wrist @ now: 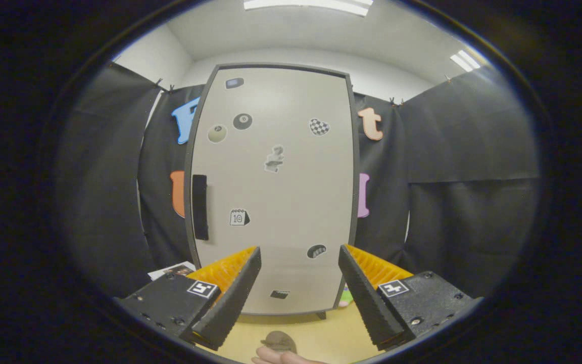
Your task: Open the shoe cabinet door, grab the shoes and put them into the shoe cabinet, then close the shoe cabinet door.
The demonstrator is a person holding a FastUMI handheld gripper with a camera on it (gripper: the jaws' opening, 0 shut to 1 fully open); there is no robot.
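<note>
The tongs (298,270) hang released, fingers wide apart; beyond them, the shoe cabinet door (276,187) stands closed.

The shoe cabinet door (276,187) stands shut beyond the spread jaws — its handle (199,207) on the left.

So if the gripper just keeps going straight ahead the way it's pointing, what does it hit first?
Probably the closed cabinet door. The open gripper faces its lower half with nothing between; depth is hard to judge.
</note>
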